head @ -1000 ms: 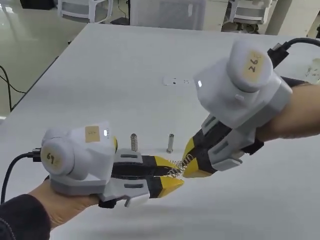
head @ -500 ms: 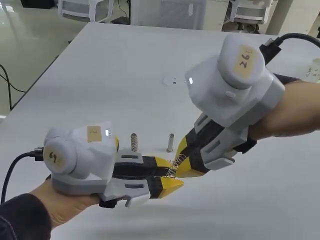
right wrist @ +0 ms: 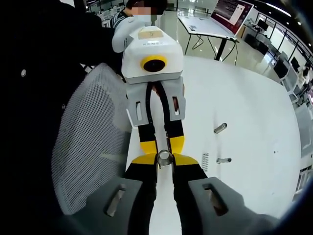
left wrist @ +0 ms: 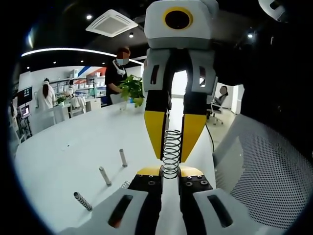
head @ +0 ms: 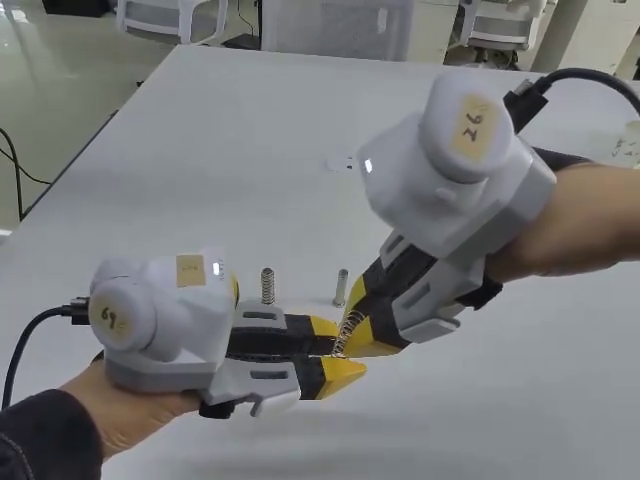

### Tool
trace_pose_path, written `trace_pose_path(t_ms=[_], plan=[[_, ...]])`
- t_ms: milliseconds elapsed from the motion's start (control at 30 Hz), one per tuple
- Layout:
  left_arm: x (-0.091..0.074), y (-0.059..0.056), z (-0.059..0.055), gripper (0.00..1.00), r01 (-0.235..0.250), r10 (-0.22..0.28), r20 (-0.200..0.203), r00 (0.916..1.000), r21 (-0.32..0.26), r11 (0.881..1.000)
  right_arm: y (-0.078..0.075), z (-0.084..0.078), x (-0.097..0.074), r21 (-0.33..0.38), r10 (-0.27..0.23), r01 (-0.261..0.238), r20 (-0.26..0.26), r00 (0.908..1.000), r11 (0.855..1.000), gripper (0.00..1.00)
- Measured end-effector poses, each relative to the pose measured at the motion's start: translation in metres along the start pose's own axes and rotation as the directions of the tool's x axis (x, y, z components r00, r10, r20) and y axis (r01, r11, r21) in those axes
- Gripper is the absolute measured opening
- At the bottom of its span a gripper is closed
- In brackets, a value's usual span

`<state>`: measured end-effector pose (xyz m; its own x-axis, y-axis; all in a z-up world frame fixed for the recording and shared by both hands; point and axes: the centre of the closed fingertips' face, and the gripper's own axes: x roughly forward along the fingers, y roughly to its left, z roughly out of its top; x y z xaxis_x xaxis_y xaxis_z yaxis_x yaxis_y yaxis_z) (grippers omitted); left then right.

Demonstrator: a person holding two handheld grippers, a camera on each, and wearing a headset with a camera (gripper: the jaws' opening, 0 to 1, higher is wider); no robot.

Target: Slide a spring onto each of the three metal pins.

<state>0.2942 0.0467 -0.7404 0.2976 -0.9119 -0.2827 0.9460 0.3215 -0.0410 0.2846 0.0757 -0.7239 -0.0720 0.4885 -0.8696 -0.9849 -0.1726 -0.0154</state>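
The white table [head: 200, 150] spreads under both tools, which meet nose to nose above its near side. The right gripper [head: 362, 322] reaches down from the upper right and the left gripper [head: 338, 347] reaches in from the lower left, their yellow tips almost touching. Behind them, in the left gripper view, three pins stand on the table in a row: a bare pin [left wrist: 123, 157], a second bare pin [left wrist: 104, 176] and a sprung pin [left wrist: 82, 200] already wearing a coil. All three are well apart from the tools. The spring [left wrist: 171, 154] is up in the air between the two tools, off the table. Its long axis runs in line with both sets of jaws. One end sits between the left gripper's tips and the other points straight into the right gripper, so the right gripper view shows it end-on as a small ring [right wrist: 165, 157]. In the head view it slants up and to the right. The left jaws are pinched on the spring's near end. The right jaws press against its sides further along, so each claw has hold of the same spring.
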Motion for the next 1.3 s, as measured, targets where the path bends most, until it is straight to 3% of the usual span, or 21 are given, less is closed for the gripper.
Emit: trace_pose_path(t_ms=[333,667,1067,1300], plan=[[-0.005,0.010,-0.005,0.18,-0.033,0.033,-0.001,0.9994,-0.023,0.999,-0.006,0.000,0.000,0.004,-0.016,0.016,-0.002,0.9999,1.000,0.13],[-0.020,0.028,-0.015,0.35,-0.118,0.118,-0.008,0.9930,-0.062,0.991,-0.013,-0.006,0.000,0.022,-0.030,0.031,-0.007,0.9995,0.999,0.13],[-0.040,0.045,-0.026,0.57,-0.219,0.219,-0.015,0.9756,-0.114,0.969,-0.029,-0.019,0.004,0.049,-0.050,0.051,-0.024,0.9985,0.998,0.13],[-0.051,0.054,-0.031,0.63,-0.264,0.265,-0.015,0.9642,-0.137,0.955,-0.043,-0.023,0.002,0.060,-0.069,0.071,-0.035,0.9970,0.996,0.13]])
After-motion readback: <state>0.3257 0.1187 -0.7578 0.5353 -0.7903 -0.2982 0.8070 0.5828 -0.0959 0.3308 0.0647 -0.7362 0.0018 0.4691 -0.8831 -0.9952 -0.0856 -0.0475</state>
